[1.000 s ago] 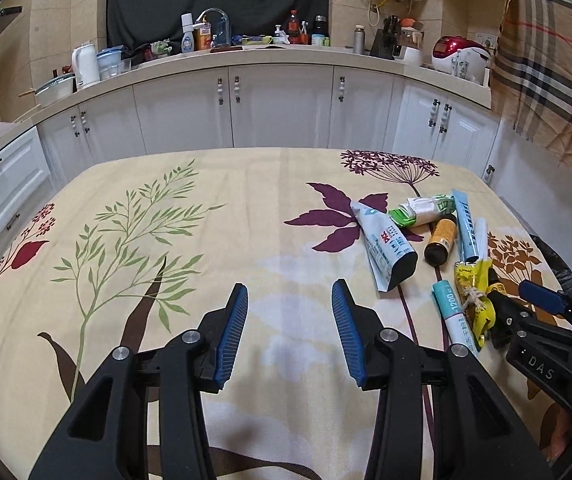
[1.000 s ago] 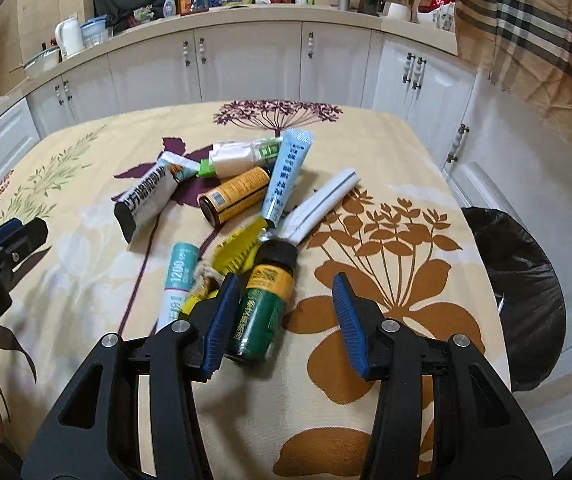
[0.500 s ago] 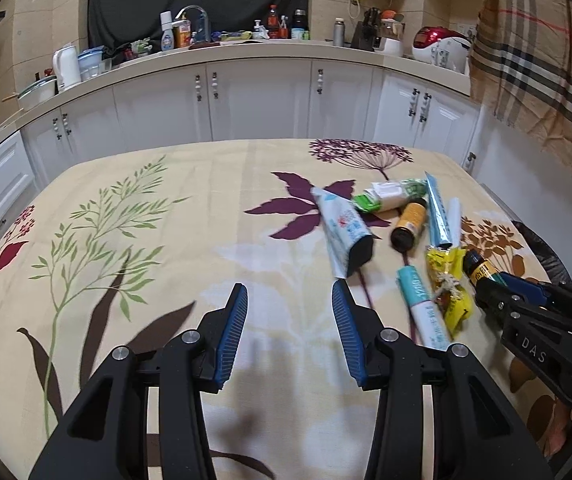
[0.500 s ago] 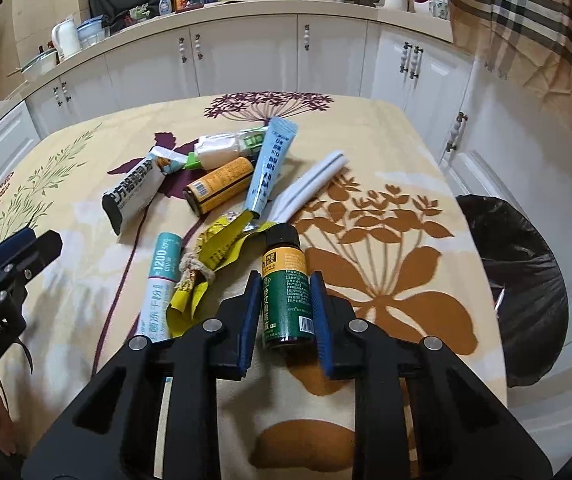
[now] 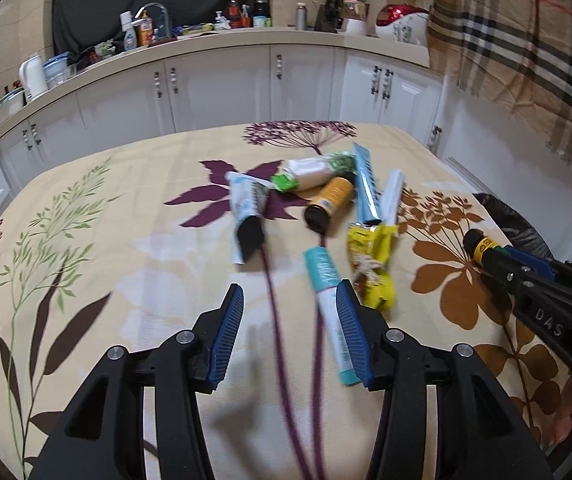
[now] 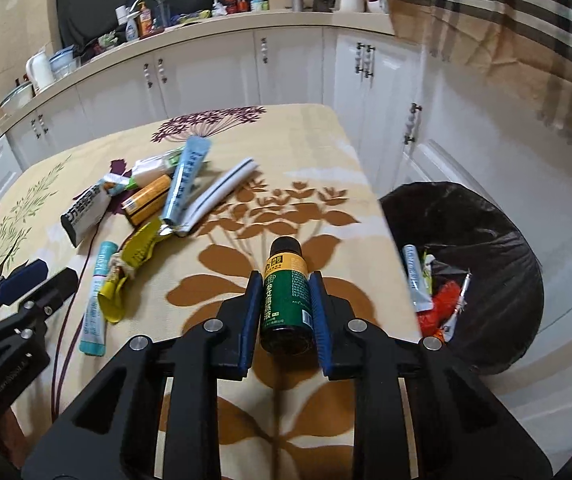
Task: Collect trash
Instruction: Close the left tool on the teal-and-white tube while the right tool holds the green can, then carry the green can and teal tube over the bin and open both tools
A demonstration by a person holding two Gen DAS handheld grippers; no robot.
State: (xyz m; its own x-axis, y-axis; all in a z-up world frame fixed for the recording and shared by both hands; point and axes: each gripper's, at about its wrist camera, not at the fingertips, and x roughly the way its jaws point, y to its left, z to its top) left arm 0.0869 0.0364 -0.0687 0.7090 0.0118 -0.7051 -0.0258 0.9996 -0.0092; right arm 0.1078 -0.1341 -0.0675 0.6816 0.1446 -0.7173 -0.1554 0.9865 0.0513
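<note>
The right gripper (image 6: 286,304) has its blue pads pressed against both sides of a green bottle (image 6: 286,300) with a yellow band and black cap, held lifted above the brown leaf print near the right edge of the table (image 6: 306,148). Just right of that edge, down on the floor, stands a bin lined with a black trash bag (image 6: 498,240), with a pale blue tube and some red scraps already lying inside. The left gripper (image 5: 290,332) hangs over the near middle of the table with its fingers spread wide and nothing between them; a teal tube (image 5: 328,304) lies under its right finger. Farther off on the cloth sits the rest of the litter in a loose heap: a crumpled yellow wrapper (image 5: 370,264), an orange bottle (image 5: 330,204) on its side, a black-capped white tube (image 5: 245,216) and a long light-blue tube (image 5: 368,184).
</note>
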